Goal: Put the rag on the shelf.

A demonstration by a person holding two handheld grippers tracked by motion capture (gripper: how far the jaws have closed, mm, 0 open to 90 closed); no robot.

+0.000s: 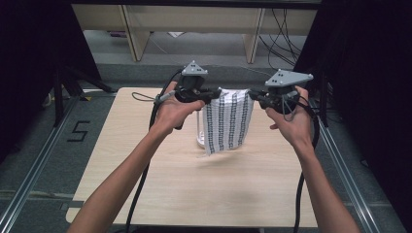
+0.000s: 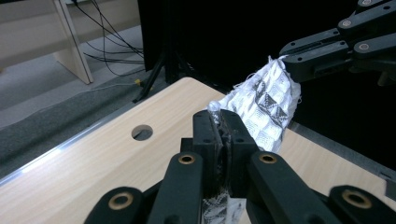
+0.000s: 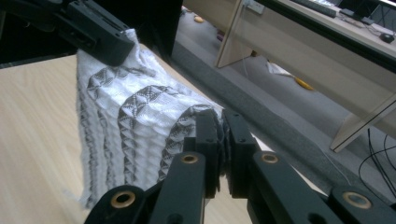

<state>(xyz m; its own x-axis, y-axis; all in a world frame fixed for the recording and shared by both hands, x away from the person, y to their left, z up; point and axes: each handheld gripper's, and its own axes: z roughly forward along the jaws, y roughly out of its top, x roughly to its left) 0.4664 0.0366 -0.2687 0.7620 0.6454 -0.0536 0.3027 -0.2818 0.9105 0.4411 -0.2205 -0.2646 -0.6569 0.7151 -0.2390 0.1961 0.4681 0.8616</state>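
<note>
A white cloth (image 1: 228, 121) with dark patterned stripes hangs above the wooden table (image 1: 145, 189), stretched between both grippers. My left gripper (image 1: 214, 94) is shut on its upper left corner; in the left gripper view the jaws (image 2: 222, 122) pinch the cloth (image 2: 261, 107), which runs to the right gripper (image 2: 299, 58). My right gripper (image 1: 252, 95) is shut on the upper right corner; its own view shows the jaws (image 3: 220, 122) closed on the cloth (image 3: 130, 121), with the left gripper (image 3: 107, 44) farther off. A clear container (image 1: 199, 138) stands on the table, partly hidden behind the cloth's left edge.
The table has a round hole (image 2: 142, 132) near one edge. Metal rails (image 1: 29, 179) run along both sides of the table. Wooden furniture legs (image 1: 133, 34) and loose cables (image 1: 282, 29) sit on the grey floor beyond. Black curtains flank both sides.
</note>
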